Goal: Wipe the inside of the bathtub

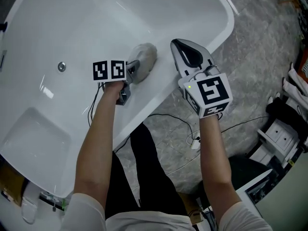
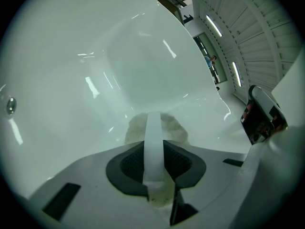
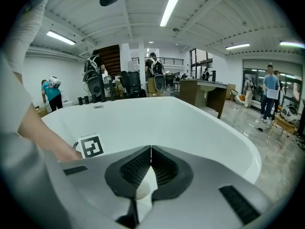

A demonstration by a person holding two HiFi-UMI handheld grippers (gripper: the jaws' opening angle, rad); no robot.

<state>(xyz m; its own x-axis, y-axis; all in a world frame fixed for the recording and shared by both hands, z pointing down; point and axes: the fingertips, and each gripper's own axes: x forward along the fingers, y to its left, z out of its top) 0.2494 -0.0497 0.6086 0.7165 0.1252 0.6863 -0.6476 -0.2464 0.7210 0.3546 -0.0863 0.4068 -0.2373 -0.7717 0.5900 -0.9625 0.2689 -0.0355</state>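
pressing a fluffy pad (image 1: 146, 57) against the bathtub's (image 1: 96, 23) inner wall, the left gripper (image 1: 134, 67) has its jaws clamped on the pad's white strap (image 2: 153, 142). the right gripper (image 1: 190, 54) hangs above the tub's rim, jaws closed together, nothing between them.

white glossy bathtub (image 1: 86, 18), smooth curved inside, with a little round chrome fitting (image 1: 61, 66) on its wall. a fluffy grey-beige cloth (image 1: 144, 56) sits against the inner wall near the rim, pinched in the left gripper (image 1: 134, 67).
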